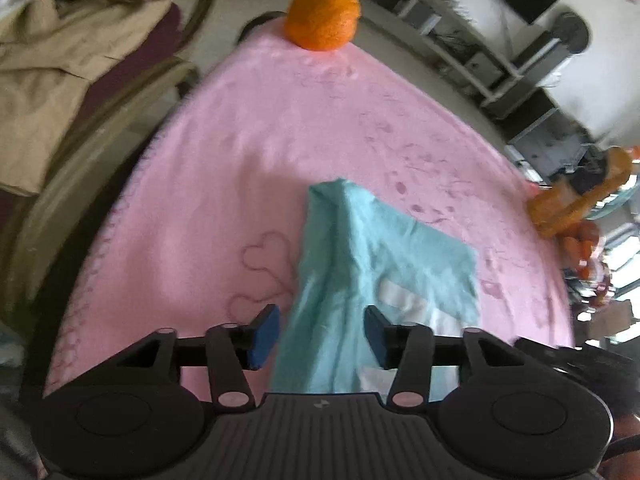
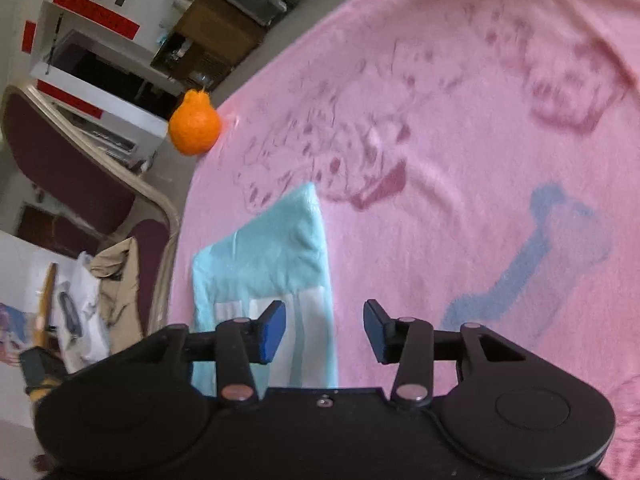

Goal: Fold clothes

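No legible writing on teal garment (image 1: pixel 360 264).

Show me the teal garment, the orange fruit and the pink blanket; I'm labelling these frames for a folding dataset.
teal garment (image 1: pixel 344 264): left wrist view, on its raised middle fold.
orange fruit (image 2: pixel 195 125): right wrist view, on the middle of its skin.
pink blanket (image 1: pixel 260 120): left wrist view, on a bare stretch beyond the garment.
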